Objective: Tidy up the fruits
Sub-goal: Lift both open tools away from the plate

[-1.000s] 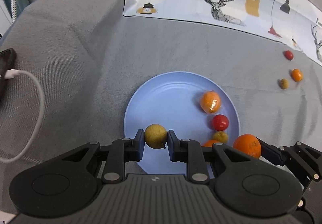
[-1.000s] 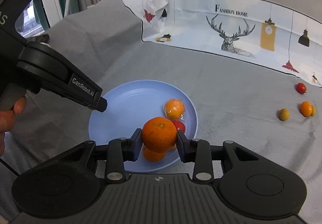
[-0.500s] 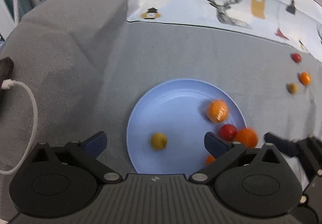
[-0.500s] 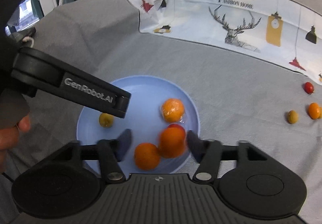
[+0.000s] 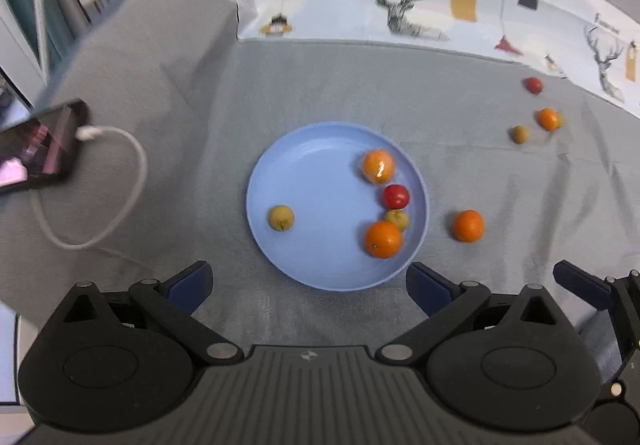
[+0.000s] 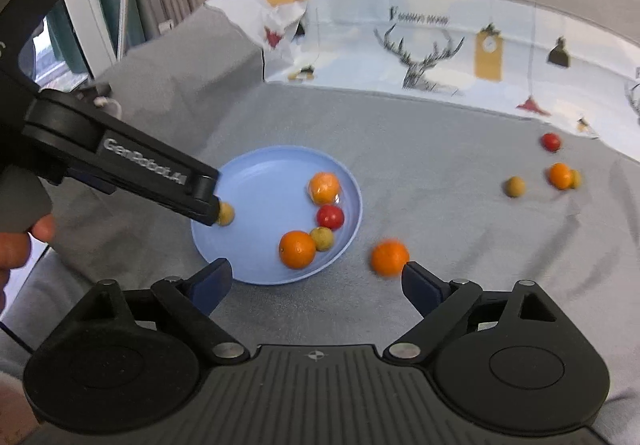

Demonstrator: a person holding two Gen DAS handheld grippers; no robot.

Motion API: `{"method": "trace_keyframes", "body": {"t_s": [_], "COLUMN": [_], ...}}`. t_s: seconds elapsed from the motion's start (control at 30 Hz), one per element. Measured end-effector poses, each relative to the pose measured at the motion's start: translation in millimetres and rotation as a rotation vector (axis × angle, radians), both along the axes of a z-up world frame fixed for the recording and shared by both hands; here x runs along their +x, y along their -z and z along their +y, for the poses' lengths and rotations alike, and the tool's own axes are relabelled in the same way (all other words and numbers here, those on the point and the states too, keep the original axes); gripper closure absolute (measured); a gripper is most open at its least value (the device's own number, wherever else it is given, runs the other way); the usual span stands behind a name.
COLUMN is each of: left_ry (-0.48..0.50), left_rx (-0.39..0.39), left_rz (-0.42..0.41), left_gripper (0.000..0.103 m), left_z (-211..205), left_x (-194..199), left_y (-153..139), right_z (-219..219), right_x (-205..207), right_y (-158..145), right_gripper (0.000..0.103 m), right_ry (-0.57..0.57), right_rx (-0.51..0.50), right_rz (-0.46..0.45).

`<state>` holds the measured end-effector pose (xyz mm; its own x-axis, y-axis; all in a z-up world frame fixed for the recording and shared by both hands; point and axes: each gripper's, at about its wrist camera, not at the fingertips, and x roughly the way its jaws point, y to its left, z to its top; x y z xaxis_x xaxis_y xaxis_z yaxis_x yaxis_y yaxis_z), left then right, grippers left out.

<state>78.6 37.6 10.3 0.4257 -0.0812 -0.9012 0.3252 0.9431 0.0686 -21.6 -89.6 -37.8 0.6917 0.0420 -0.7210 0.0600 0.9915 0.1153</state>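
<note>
A blue plate (image 5: 320, 149) (image 6: 260, 173) lies on the grey cloth. In it are a yellow-green fruit (image 5: 281, 218) at the left, a wrapped orange (image 5: 378, 166), a red fruit (image 5: 396, 196), a small greenish fruit (image 5: 397, 220) and an orange (image 5: 383, 239) (image 6: 297, 249). Another orange (image 5: 468, 226) (image 6: 389, 258) lies on the cloth just right of the plate. My left gripper (image 5: 308, 287) is open and empty, short of the plate's near rim. My right gripper (image 6: 316, 285) is open and empty, near the loose orange.
Three small fruits lie far right on the cloth: red (image 5: 533, 85), orange (image 5: 549, 119), greenish (image 5: 519, 134). A phone (image 5: 36, 153) with a white cable (image 5: 132, 181) lies at the left. A printed deer cloth (image 5: 404, 5) covers the back.
Both grippers opened and drew back. The yellow-green fruit dropped into the plate at the left. The right gripper's orange rolled out of the plate onto the cloth to the right.
</note>
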Motion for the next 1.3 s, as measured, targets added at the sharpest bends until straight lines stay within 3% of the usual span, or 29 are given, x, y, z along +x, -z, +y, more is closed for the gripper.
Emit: {"method": "trace_keyframes", "body": {"t_s": [0.3,0.47,0.67,0.8,0.93,1.1,1.2,1.3], "left_ry": [0.030,0.025,-0.021,-0.066,-0.100,-0.124,-0.132,-0.102], "left_rx": [-0.072,-0.107,-0.103,-0.084,-0.040,-0.043,-0.053,-0.104], "left_rz": [-0.054,-0.079,-0.054,-0.013,-0.012,0.005,0.020,-0.032], "left_gripper": [0.000,0.000,0.000,0.000,0.000,0.000,0.000,0.000], "left_z": [1,6,11,17,23,24,16,4], "left_x": [-47,-63,-51,-30,-13,9,21,21], "left_y": [-72,-99,-94,-78,-67,-61,-70,-109], "right_z": [-15,-29,-51,-62,-79,-93,-95,-94], "right_x": [-57,-76,-58,-20,29,53,52,48], "right_y": [-43,-44,-18,28,84,109,111,111], "right_gripper": [0.010,0.010,0.010,0.010,0.018,0.019,0.019,0.019], "right_ry": [0.099,0.151,0.219,0.199,0.194,0.235,0.226,0.213], "right_rx": [-0.006,-0.022,-0.016,-0.092,-0.147,-0.120,-0.104,-0.125], "right_rz": [-0.128,-0.151,-0.126,-0.084,0.003,0.080,0.084,0.089]}}
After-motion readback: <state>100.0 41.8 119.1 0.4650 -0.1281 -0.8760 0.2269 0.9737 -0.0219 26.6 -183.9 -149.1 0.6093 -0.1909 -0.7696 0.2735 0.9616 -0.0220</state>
